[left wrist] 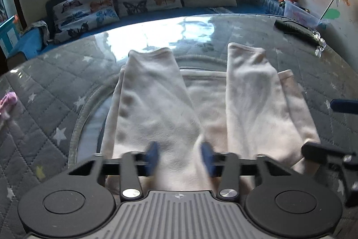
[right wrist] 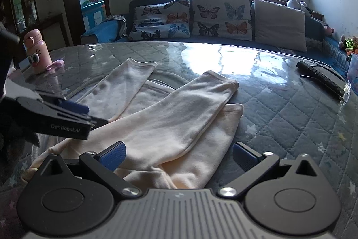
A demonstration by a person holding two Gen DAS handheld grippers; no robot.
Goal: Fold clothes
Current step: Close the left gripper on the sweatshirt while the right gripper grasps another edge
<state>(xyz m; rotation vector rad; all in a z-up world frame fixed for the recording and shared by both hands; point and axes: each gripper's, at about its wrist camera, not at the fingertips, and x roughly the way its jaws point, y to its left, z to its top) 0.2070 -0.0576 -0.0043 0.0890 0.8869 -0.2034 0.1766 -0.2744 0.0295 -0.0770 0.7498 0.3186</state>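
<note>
A cream long-sleeved garment lies flat on the grey quilted table, both sleeves folded over its body and pointing away from me. It also shows in the right wrist view. My left gripper is open, its blue pads either side of the garment's near edge by the left sleeve. In the right wrist view the left gripper reaches in from the left. My right gripper is open wide over the near edge by the right sleeve. Its fingers enter the left wrist view at the right edge.
A pink cartoon bottle stands at the table's far left. A black remote lies at the far right, near a clear plastic box. A blue sofa with butterfly cushions runs behind the table.
</note>
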